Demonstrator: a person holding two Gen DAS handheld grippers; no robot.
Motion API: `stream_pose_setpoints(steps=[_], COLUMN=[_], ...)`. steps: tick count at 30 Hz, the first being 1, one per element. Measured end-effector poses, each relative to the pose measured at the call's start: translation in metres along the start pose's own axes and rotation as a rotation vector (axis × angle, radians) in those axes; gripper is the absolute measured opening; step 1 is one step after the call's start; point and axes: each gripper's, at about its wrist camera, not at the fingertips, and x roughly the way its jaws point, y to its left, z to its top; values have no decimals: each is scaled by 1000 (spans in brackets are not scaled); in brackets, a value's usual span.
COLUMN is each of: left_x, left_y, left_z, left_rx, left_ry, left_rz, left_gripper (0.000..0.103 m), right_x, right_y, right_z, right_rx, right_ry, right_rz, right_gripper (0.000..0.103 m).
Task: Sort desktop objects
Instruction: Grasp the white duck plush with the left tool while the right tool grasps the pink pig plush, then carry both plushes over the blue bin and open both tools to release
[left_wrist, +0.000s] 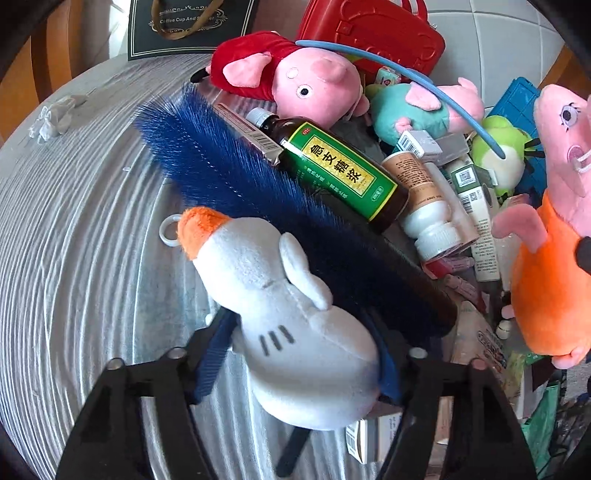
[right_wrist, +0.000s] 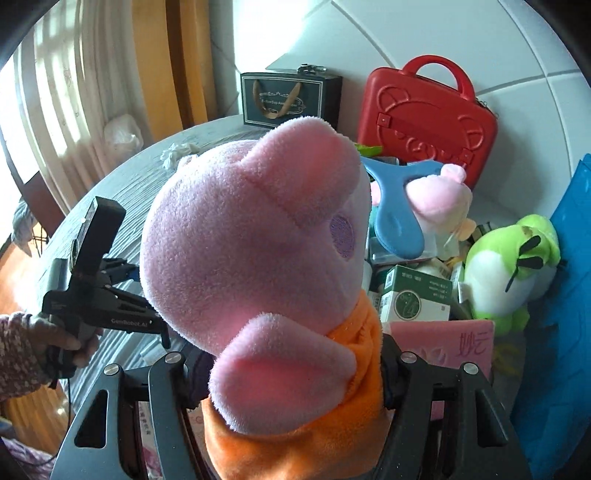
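Observation:
My left gripper (left_wrist: 301, 363) is shut on a white plush goose (left_wrist: 291, 321) with an orange beak, held above the grey tablecloth (left_wrist: 74, 240) beside the pile. My right gripper (right_wrist: 291, 373) is shut on a pink pig plush in an orange dress (right_wrist: 258, 240), which fills its view; this pig also shows at the right edge of the left wrist view (left_wrist: 554, 221). The left gripper's body shows in the right wrist view (right_wrist: 96, 288), held by a hand.
A pile holds a blue brush (left_wrist: 240, 177), a brown syrup bottle (left_wrist: 332, 170), a white bottle (left_wrist: 424, 199), medicine boxes (right_wrist: 417, 295), other pig plushes (left_wrist: 295, 77), a green frog plush (right_wrist: 509, 266) and a blue hanger (right_wrist: 399, 206). A red case (right_wrist: 424, 114) and dark gift bag (right_wrist: 288, 98) stand behind.

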Motion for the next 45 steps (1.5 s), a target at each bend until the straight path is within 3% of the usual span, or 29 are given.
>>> stream_pose_setpoints(steps=[6, 11, 17, 21, 24, 30, 34, 37, 45], left_x=[-49, -110, -169, -198, -220, -239, -238, -233, -210], left_y=[-15, -36, -97, -152, -199, -316, -394, -448, -570], left_z=[0, 12, 33, 47, 59, 73, 75, 77, 89], left_rx=[171, 321, 532, 654, 709, 841, 910, 936, 980], left_ry=[-55, -177, -330, -424, -503, -610, -641, -655, -637], left_rz=[74, 154, 206, 165, 84, -5, -56, -95, -120], left_gripper=[53, 53, 53, 53, 53, 54, 54, 54, 56], right_x=[-39, -87, -153, -207, -251, -341, -397, -427, -458], right_y=[6, 12, 20, 24, 24, 9, -24, -60, -172], right_z=[3, 9, 12, 9, 0, -29, -55, -74, -117], right_rx=[70, 125, 182, 208, 228, 281, 369, 445, 590], right_ry=[-81, -197, -340, -437, -503, -627, -706, -729, -661], right_rz=[-6, -8, -48, -121, -197, -407, -528, -565, -622], right_gripper=[65, 65, 65, 65, 65, 65, 65, 65, 65])
